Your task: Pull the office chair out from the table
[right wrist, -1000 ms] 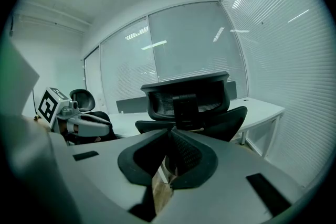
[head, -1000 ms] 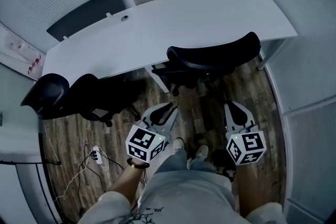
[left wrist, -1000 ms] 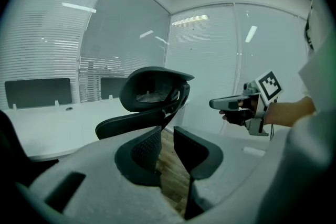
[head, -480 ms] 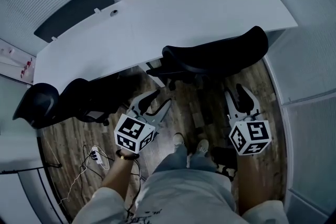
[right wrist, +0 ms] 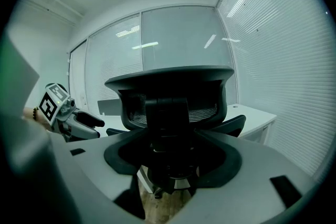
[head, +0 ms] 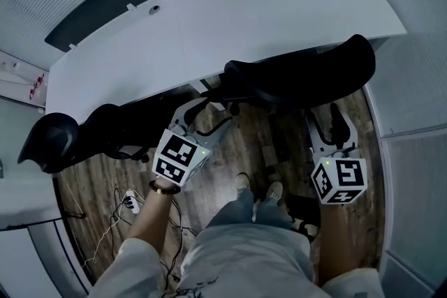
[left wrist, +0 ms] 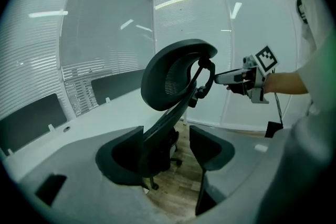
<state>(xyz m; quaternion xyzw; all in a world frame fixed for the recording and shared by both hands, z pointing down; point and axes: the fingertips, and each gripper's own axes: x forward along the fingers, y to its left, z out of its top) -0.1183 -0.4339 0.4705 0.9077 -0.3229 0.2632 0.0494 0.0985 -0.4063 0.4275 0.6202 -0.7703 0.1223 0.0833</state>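
The black office chair (head: 300,77) is tucked under the white curved table (head: 209,24), its mesh backrest toward me. My left gripper (head: 204,116) is at the chair's left rear. Its jaws have just been opening and stand wide, with the chair's back spine (left wrist: 168,123) in line with the gap but not touched. My right gripper (head: 328,121) is just behind the backrest's right part. Its jaws have also just been opening and stand apart, framing the backrest (right wrist: 173,97) without pressing it. Each gripper view shows the other gripper: right gripper (left wrist: 247,77), left gripper (right wrist: 68,113).
Two more black chairs (head: 59,132) (head: 119,125) stand at the table's left end. A power strip with cables (head: 127,204) lies on the wood floor at the left. My shoes (head: 255,186) stand behind the chair. Glass walls with blinds (left wrist: 105,34) close in the room.
Both grippers have moved forward toward the chair and their jaws have gone from nearly shut to wide apart. The left one also shifted left and rolled a little.
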